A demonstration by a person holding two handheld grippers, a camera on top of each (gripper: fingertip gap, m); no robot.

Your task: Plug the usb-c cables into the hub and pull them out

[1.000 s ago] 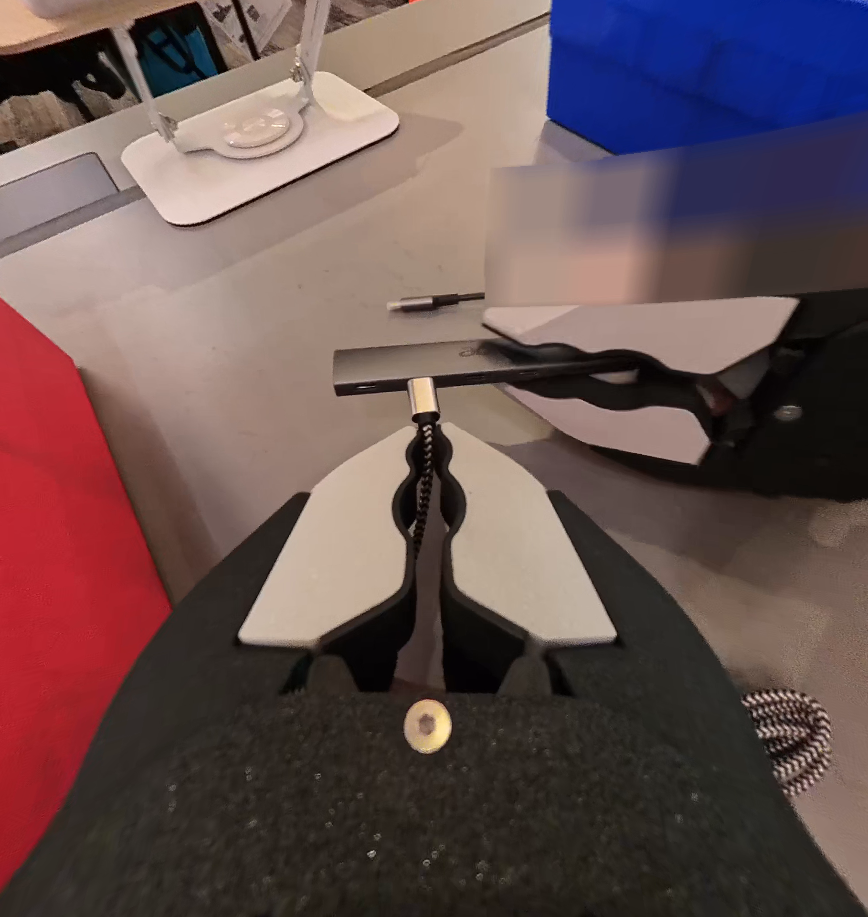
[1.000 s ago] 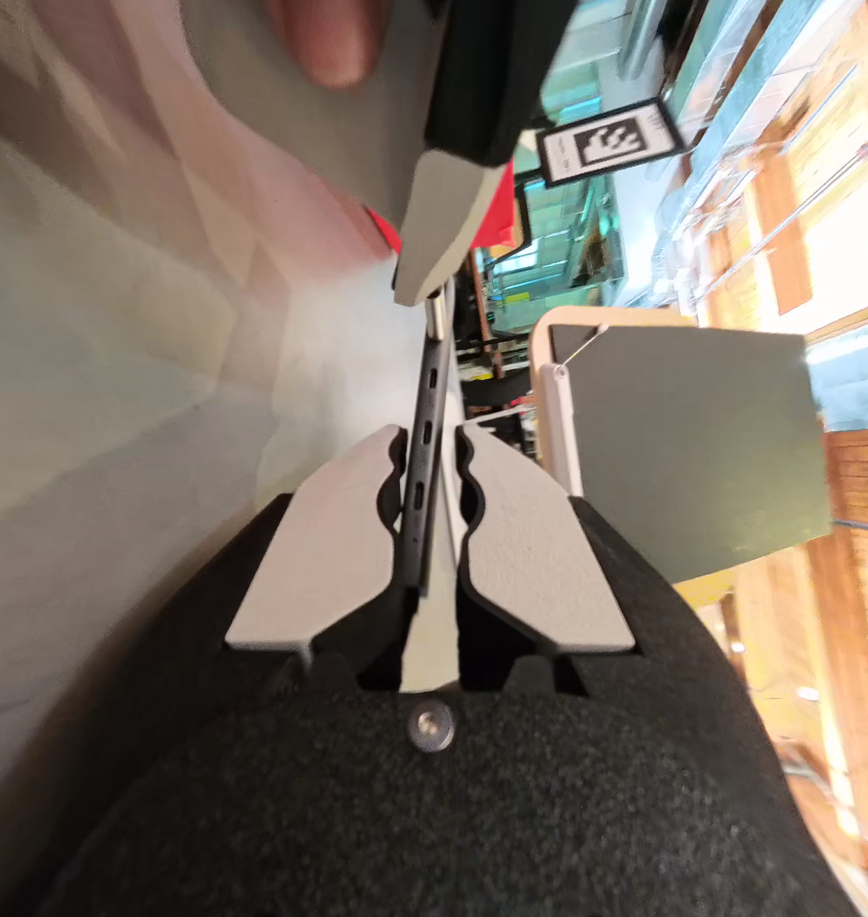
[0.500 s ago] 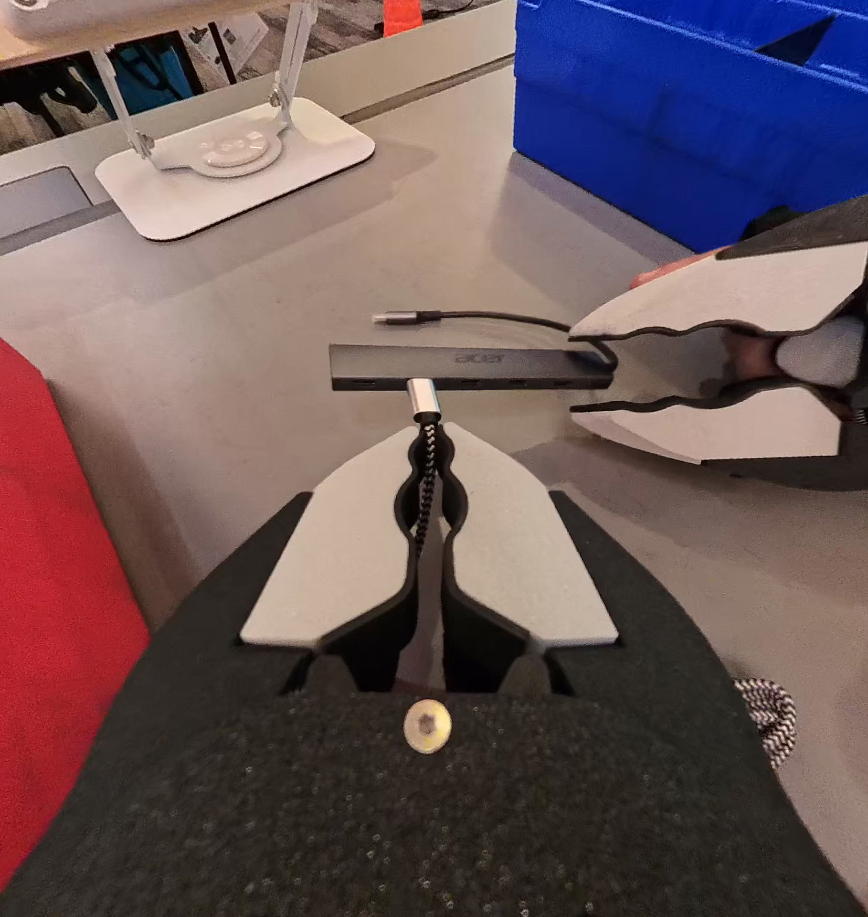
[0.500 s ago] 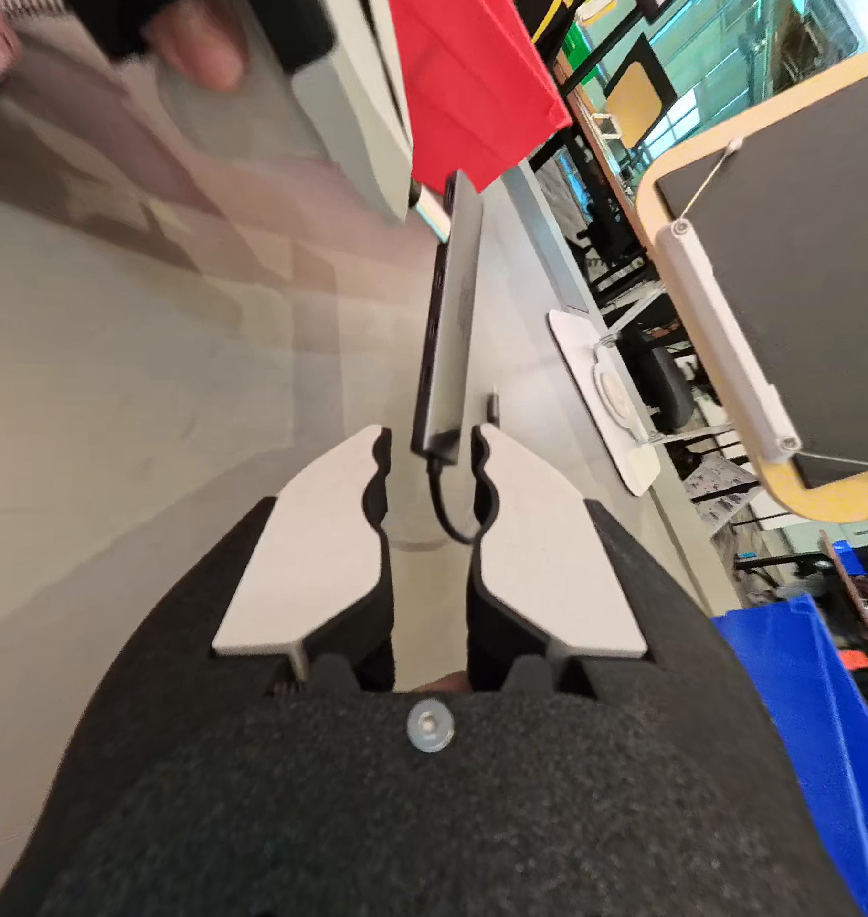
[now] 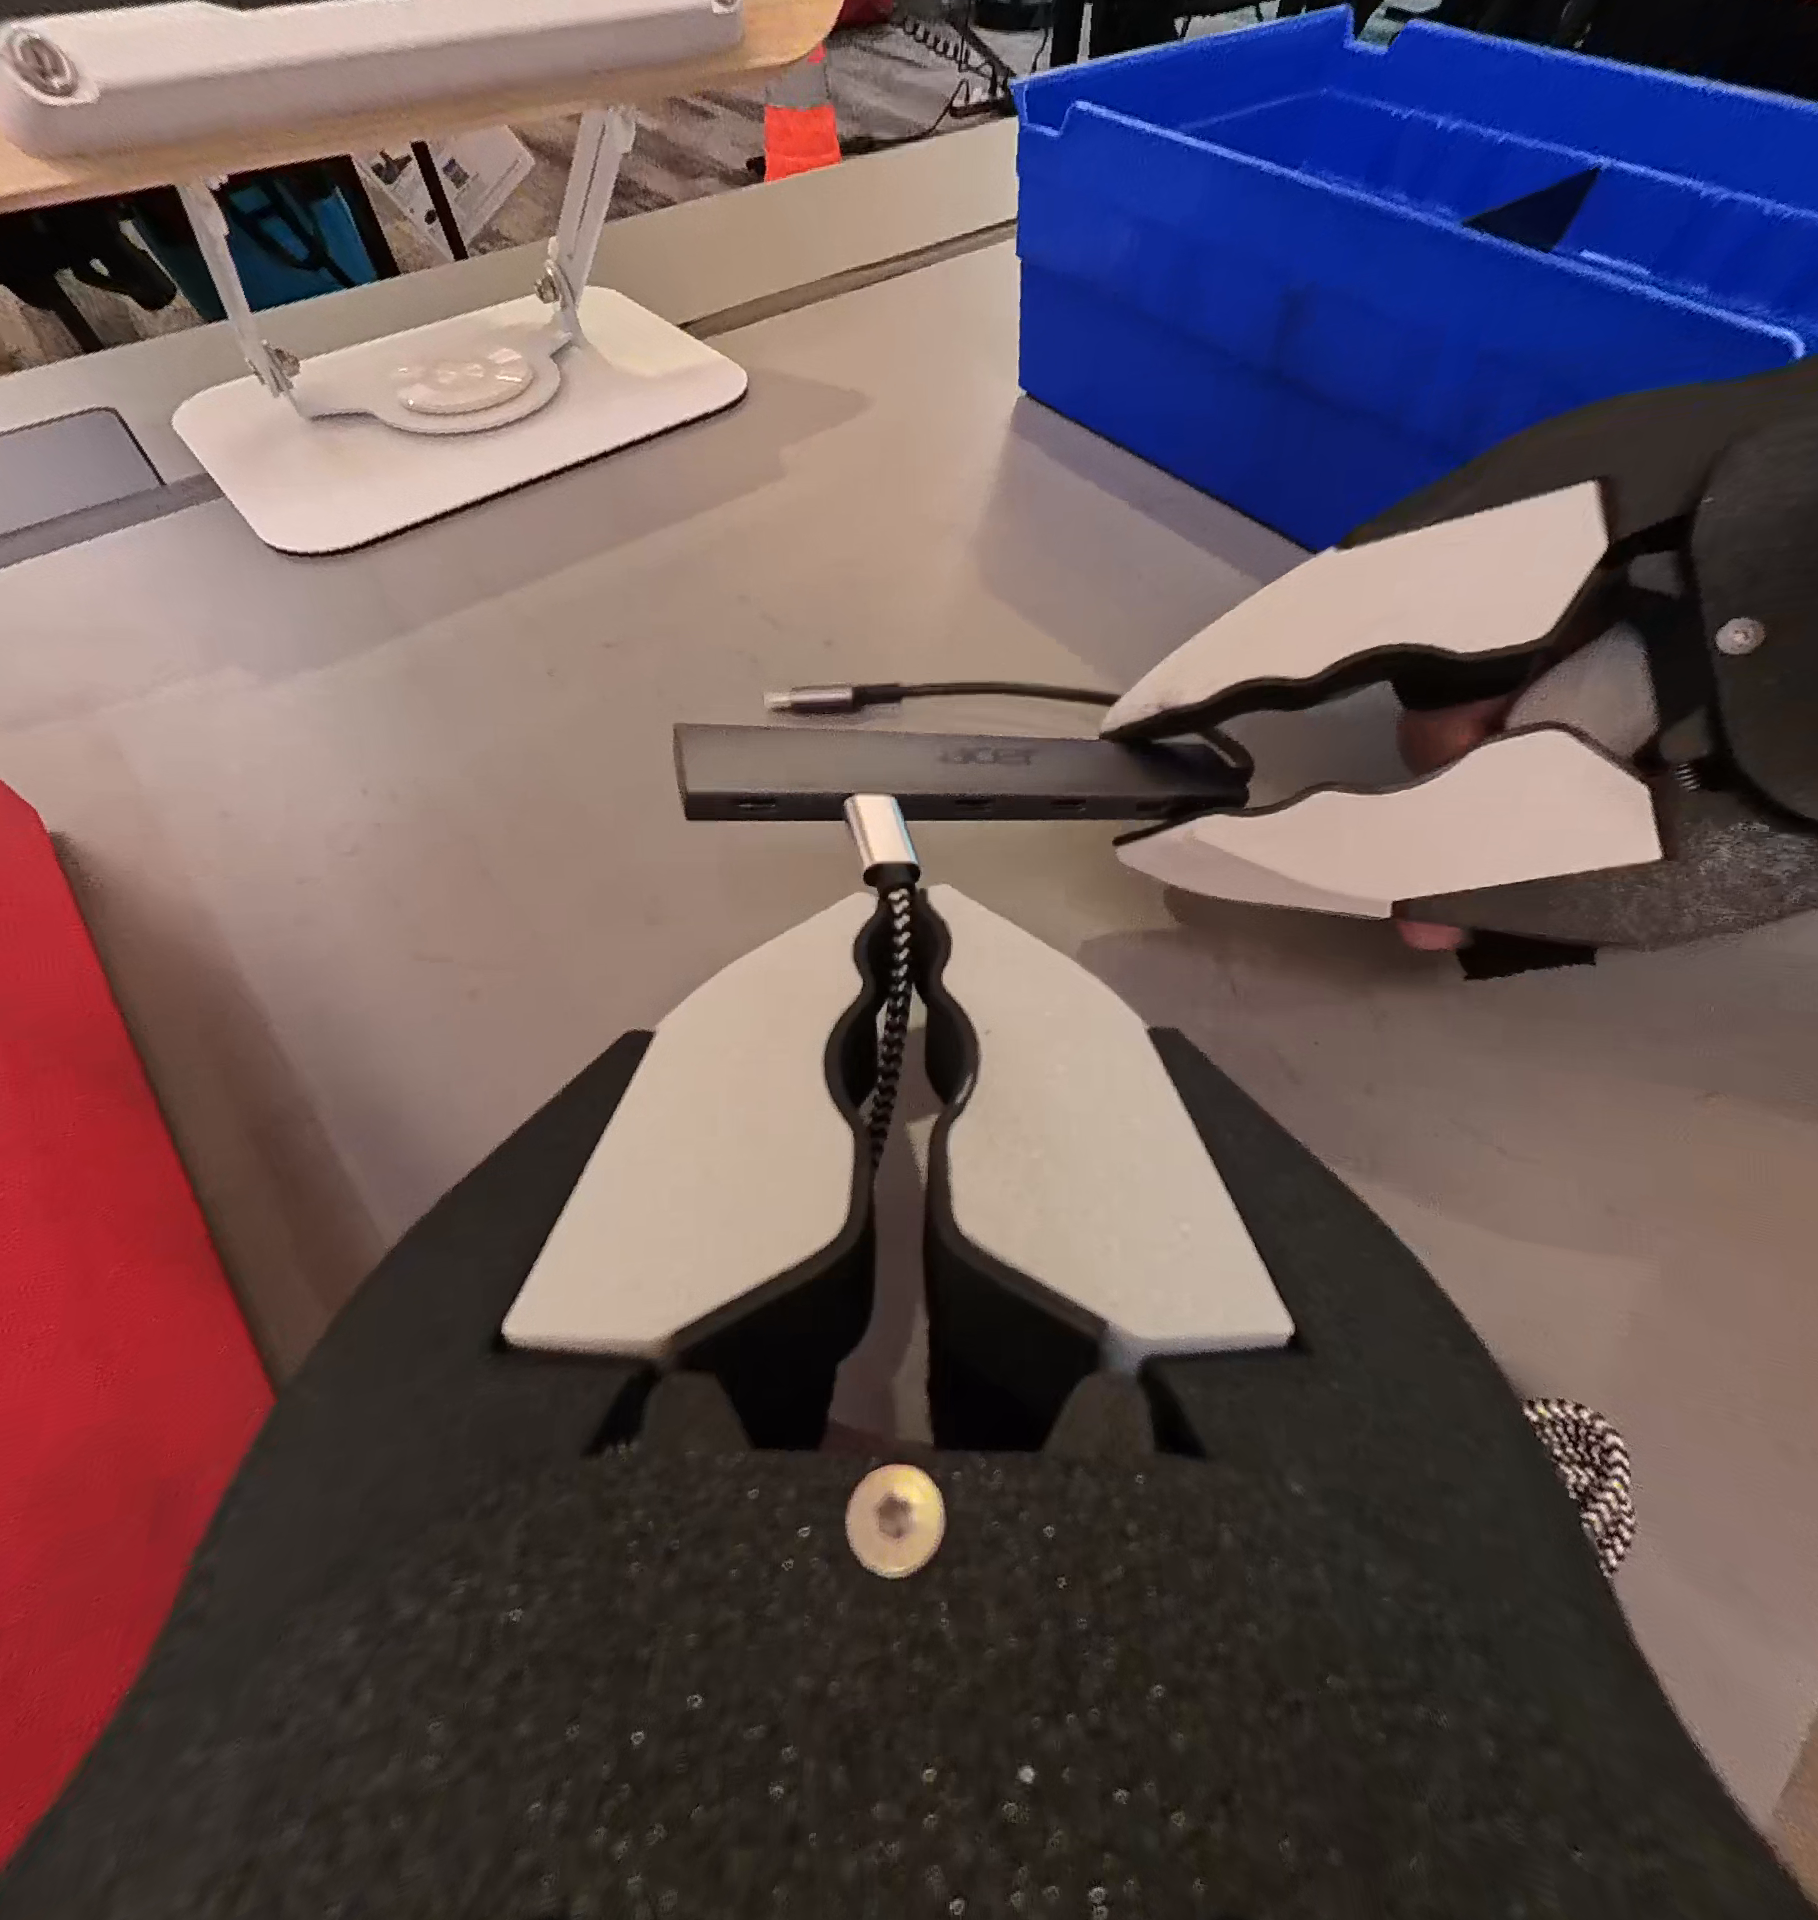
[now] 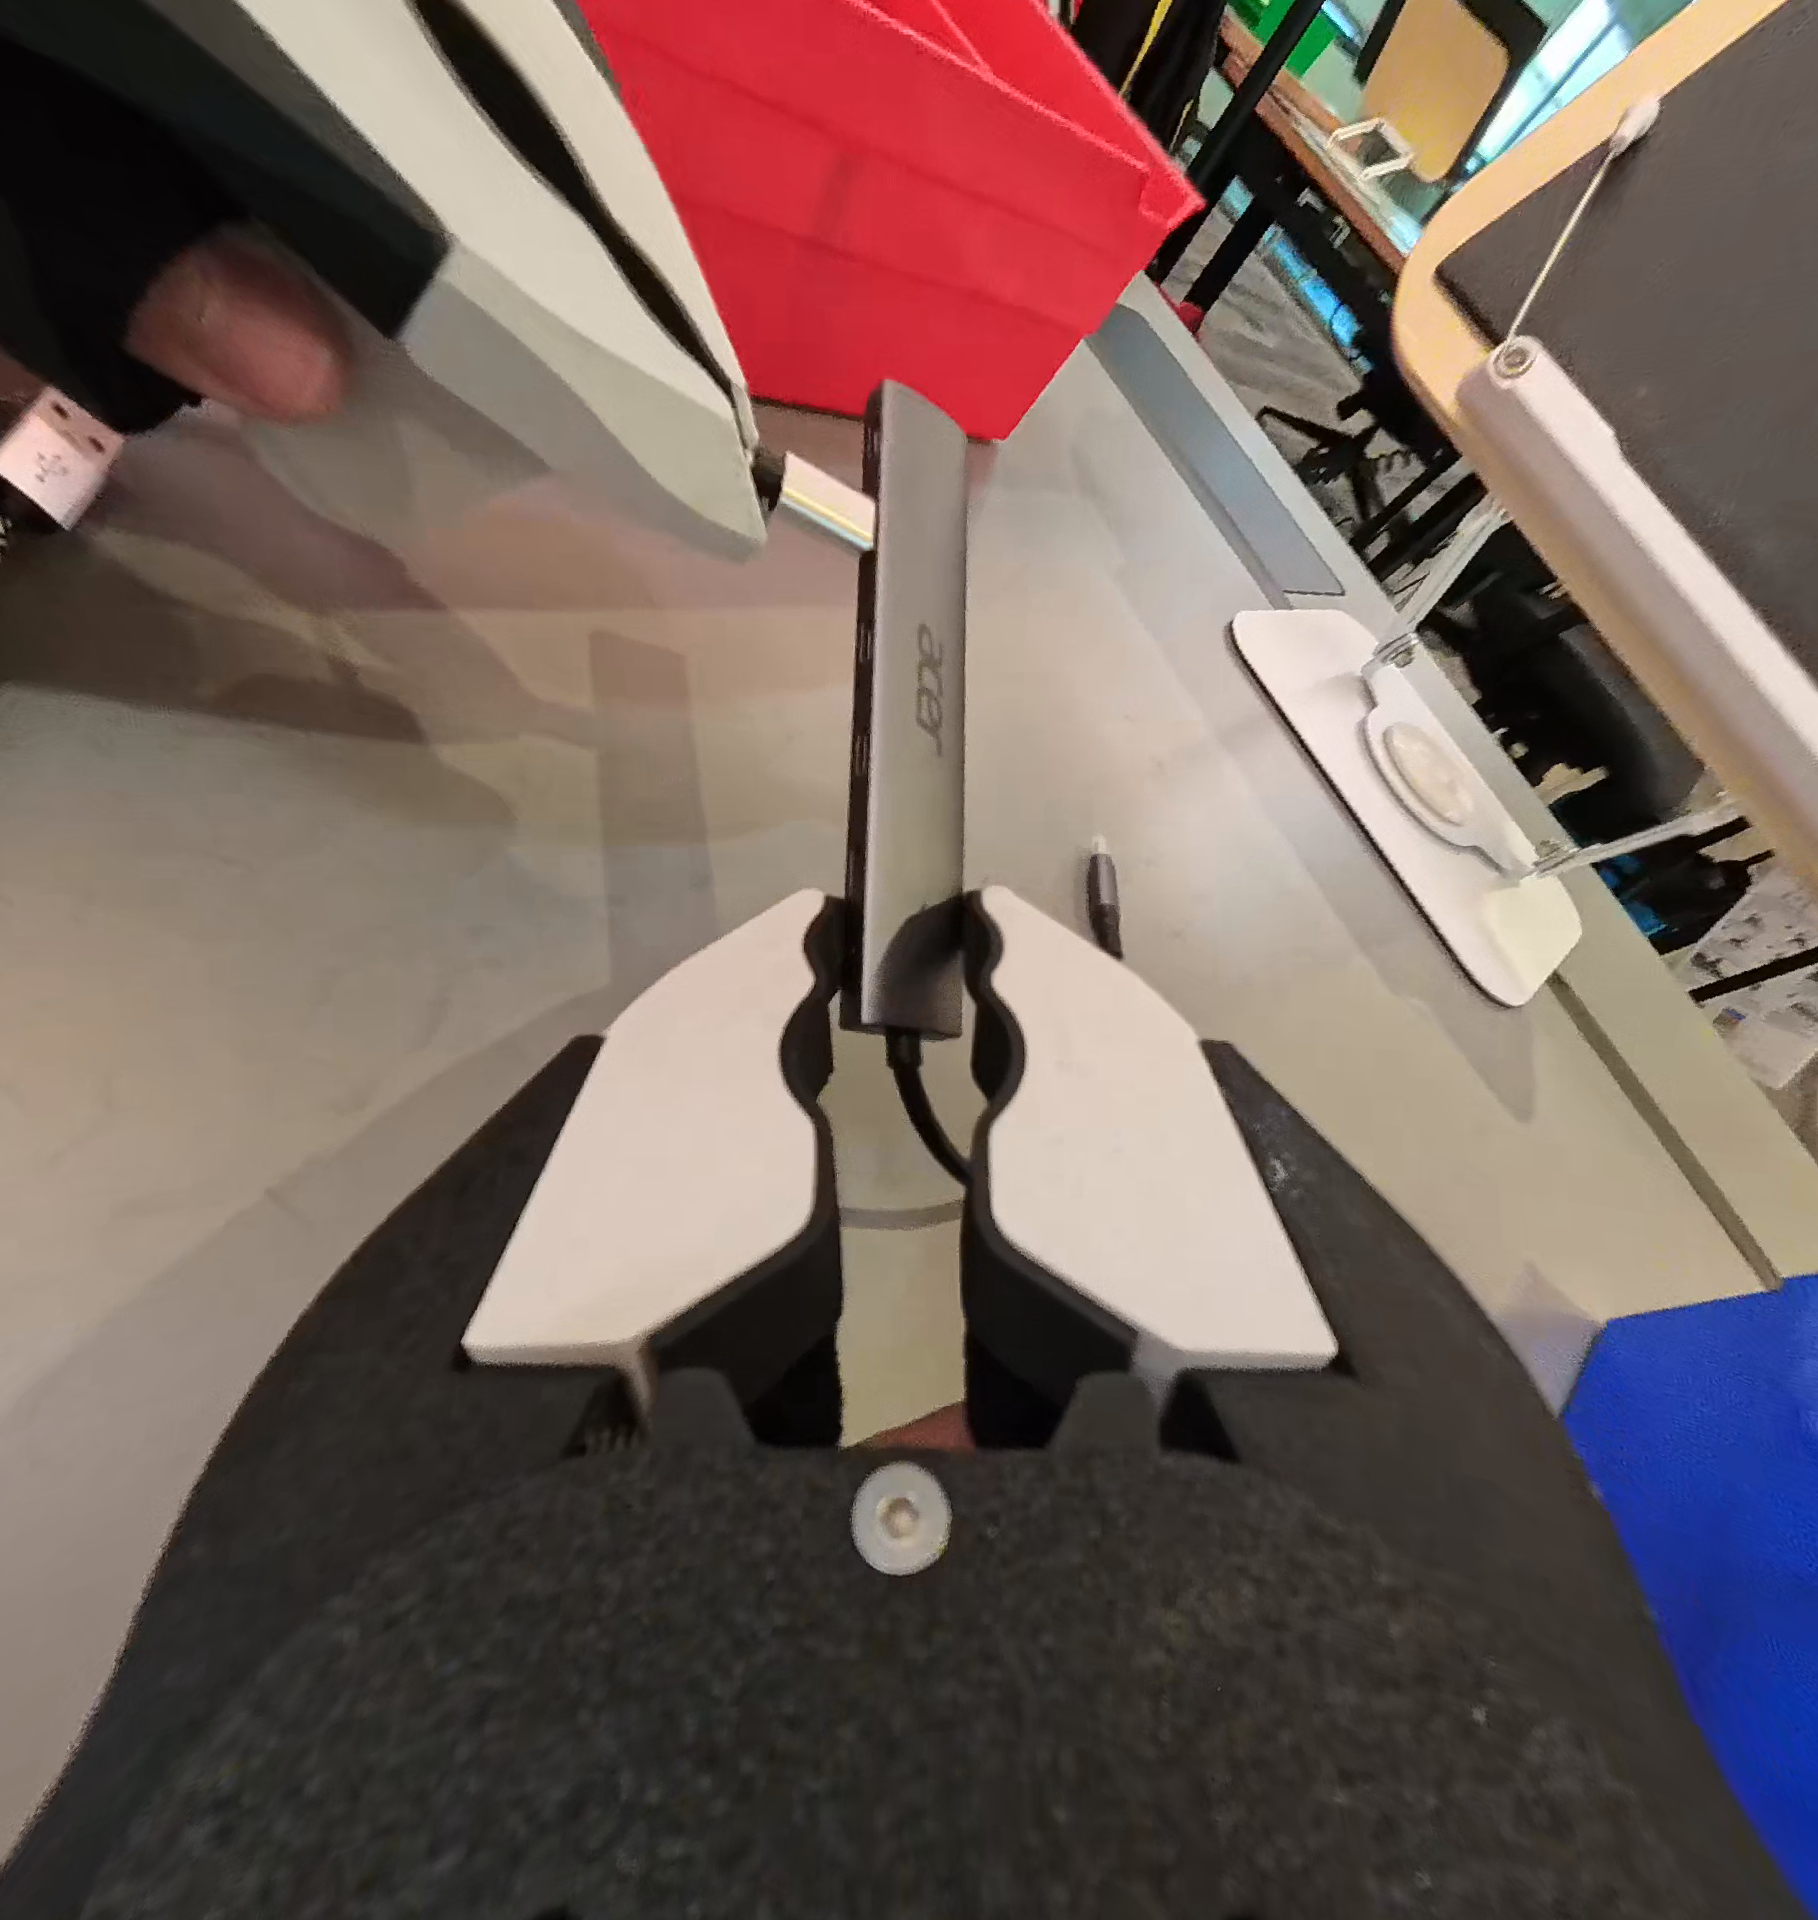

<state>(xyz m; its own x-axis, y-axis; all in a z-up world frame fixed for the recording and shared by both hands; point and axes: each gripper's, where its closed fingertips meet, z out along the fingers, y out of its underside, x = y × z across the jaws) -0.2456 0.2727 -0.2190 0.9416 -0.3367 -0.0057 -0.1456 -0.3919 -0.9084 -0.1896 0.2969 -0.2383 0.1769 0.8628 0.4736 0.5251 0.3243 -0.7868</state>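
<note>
A dark grey hub [image 5: 915, 774] lies across the grey table. My left gripper [image 5: 903, 902] is shut on the black-and-white braided cable [image 5: 889, 1039], just behind its silver USB-C plug [image 5: 881, 836]. The plug sits in a port on the hub's near side. My right gripper [image 5: 1118, 787] comes in from the right and is shut on the hub's right end. In the right wrist view, the right gripper [image 6: 900, 902] clamps the near end of the hub [image 6: 915, 675]. The left gripper [image 6: 749, 478] and the plug [image 6: 827, 504] are at the hub's far left.
The hub's own thin black cable ends in a plug [image 5: 811, 698] behind it. A blue bin [image 5: 1404, 260] stands at the back right. A red bin [image 5: 53, 1143] is on the left. A white stand [image 5: 448, 416] is at the back left. The braided cable's USB-A plug [image 6: 53, 468] lies near the hand. The grippers' ends are close to 7 cm from one another.
My right gripper let go of the hub, drew back along it to the right, and has shut again on its right end. The left gripper and the plug have stayed put.
</note>
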